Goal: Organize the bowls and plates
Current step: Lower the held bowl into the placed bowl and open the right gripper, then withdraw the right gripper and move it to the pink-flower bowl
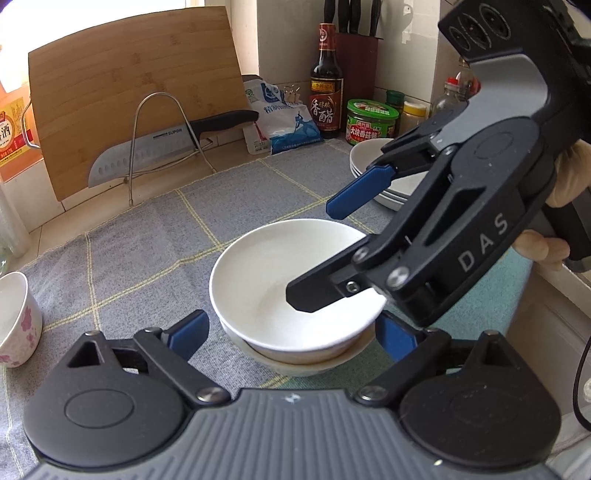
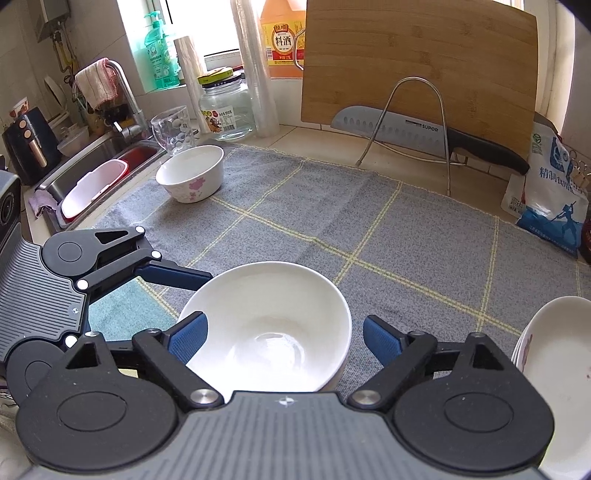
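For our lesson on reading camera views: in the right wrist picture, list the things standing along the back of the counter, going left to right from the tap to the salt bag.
Tap with cloth → drinking glass → glass jar → cooking wine bottle → cutting board → salt bag.

plate stack (image 2: 554, 387) cropped (right edge), lower bowl (image 1: 306, 363) mostly hidden

Landmark: the white bowl (image 2: 267, 325), nested in another on the tabletop (image 2: 369, 229). Beyond it the grey cloth lies bare up to the knife rack (image 2: 410, 122) and cutting board (image 2: 417, 59). The flowered bowl (image 2: 192, 177) stands well off to its far left, stacked plates (image 2: 554, 354) near its right. Both tongs crowd its near side.
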Available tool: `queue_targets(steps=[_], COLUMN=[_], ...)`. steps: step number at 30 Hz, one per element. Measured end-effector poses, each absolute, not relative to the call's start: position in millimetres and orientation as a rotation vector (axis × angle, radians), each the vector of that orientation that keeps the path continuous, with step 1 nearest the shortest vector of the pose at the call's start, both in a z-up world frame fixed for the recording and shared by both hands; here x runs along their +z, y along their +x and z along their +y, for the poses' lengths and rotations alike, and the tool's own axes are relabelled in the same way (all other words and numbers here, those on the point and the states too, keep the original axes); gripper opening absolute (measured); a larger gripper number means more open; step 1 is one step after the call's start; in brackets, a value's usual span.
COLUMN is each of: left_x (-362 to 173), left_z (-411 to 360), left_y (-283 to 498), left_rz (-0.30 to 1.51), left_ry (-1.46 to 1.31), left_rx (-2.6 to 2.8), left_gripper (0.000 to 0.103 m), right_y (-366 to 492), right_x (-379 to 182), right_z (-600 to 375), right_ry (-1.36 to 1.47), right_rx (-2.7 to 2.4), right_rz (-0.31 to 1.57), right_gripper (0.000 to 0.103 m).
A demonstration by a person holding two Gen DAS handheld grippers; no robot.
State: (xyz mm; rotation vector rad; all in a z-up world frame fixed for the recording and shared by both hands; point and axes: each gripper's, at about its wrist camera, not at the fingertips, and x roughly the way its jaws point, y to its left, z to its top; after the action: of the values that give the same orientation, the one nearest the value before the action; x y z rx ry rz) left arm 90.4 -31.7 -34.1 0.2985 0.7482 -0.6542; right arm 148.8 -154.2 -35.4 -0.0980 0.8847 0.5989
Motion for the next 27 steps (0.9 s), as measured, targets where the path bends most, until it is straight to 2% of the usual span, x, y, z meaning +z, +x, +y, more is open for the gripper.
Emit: queue_targets(steps=[12,27], left_x=[-32,-42], left_z=[-6,84], left_y=[77,96], left_rz=[0.767,0.766], left_ry=[0.276,0.192], left_rx=[-0.647,-0.412], left_gripper=[0.097,0.097], right_y=[128,135], right_x=[-50,-16], right_z=[-154,-97], right_ry=[-0.105,-0.193], right_rx=[0.494,0.476], right_rz=[0.848,0.762], right_gripper=[0.102,0.103])
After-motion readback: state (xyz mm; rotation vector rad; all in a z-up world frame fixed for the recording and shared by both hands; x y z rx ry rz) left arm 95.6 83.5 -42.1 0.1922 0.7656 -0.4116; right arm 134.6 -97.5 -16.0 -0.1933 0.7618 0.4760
